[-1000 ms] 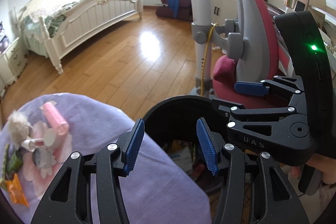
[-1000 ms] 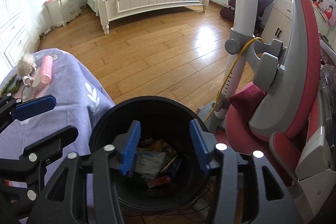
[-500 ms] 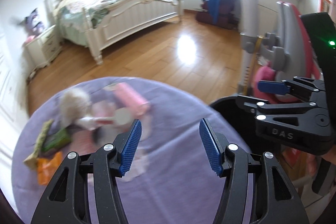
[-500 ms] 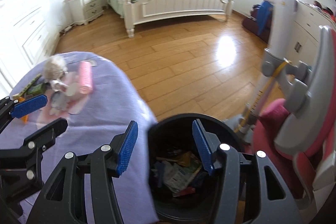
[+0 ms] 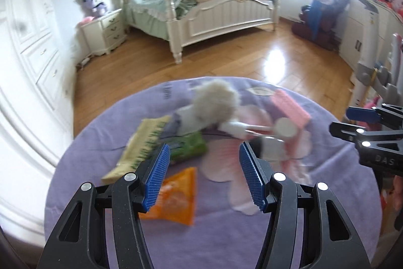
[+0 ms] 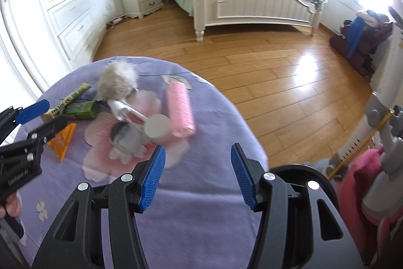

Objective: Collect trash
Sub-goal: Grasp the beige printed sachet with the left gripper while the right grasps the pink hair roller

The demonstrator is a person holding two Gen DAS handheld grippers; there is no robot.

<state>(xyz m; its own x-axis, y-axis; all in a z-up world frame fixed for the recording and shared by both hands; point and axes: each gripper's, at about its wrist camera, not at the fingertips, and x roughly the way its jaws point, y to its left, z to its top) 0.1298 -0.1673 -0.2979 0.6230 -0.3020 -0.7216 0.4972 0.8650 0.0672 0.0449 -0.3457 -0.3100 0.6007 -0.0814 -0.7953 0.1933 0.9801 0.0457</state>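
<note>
Left claw [image 5: 204, 174] hangs half open and empty over the orange wrapper [image 5: 176, 196], just under its left finger near the tabletop's [image 5: 226, 243] near-left edge. Right claw [image 6: 198, 177], empty too, sits farther right by the bin [image 6: 314, 175]. Green packet [image 5: 189, 148], fluffy toy [image 5: 214, 102] crowd just beyond.

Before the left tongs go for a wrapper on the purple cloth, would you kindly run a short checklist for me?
1. Left tongs empty, jaws apart: ok.
2. Right tongs empty, jaws apart: ok.
3. Orange wrapper lies flat, nothing on it, just ahead of the left tongs: ok.
4. Green wrapper free to lift: not ok, the fluffy brush partly lies over it.
5. Black bin open to receive trash: cannot tell, only its rim shows.
6. Sharp view of the pile: not ok, blurred.
</note>
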